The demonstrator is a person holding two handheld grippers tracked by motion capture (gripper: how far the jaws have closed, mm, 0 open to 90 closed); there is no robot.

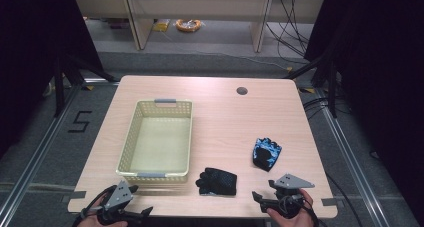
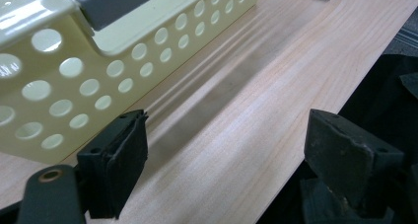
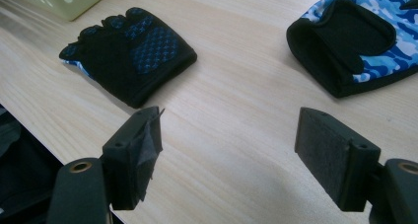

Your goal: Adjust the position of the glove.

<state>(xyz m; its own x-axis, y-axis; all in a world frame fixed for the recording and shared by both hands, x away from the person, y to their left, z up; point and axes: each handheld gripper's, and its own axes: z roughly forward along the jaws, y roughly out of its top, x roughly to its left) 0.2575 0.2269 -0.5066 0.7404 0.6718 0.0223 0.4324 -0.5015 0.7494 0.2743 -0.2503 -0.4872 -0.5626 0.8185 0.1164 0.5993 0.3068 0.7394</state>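
Both grippers hover at the near edge of the surface (image 1: 165, 89), jaws spread wide with nothing between them. The right gripper (image 1: 263, 199) sits near the near right corner and looks out over two fingerless gloves; the left gripper (image 1: 140, 213) hangs just in front of the near end of the cream basket (image 1: 131, 137).

The work in hand looks like gathering the gloves into that basket, and it has not begun. To do it well, I would go for the black glove (image 3: 129, 54) first: it lies close to the near edge, just right of the basket's near right corner. The right jaws should come down over its cuff edge, pinch the full thickness of the cloth, and lift clear of the basket wall before crossing.

That glove lies flat, its grip-dotted palm up, short finger stubs pointing toward the basket. The blue camouflage glove (image 3: 357, 39) rests further in toward the right edge, well apart from the first, cuff opening gaping a little toward the near side. Both are soft and will droop once lifted. The basket is perforated and holds nothing.
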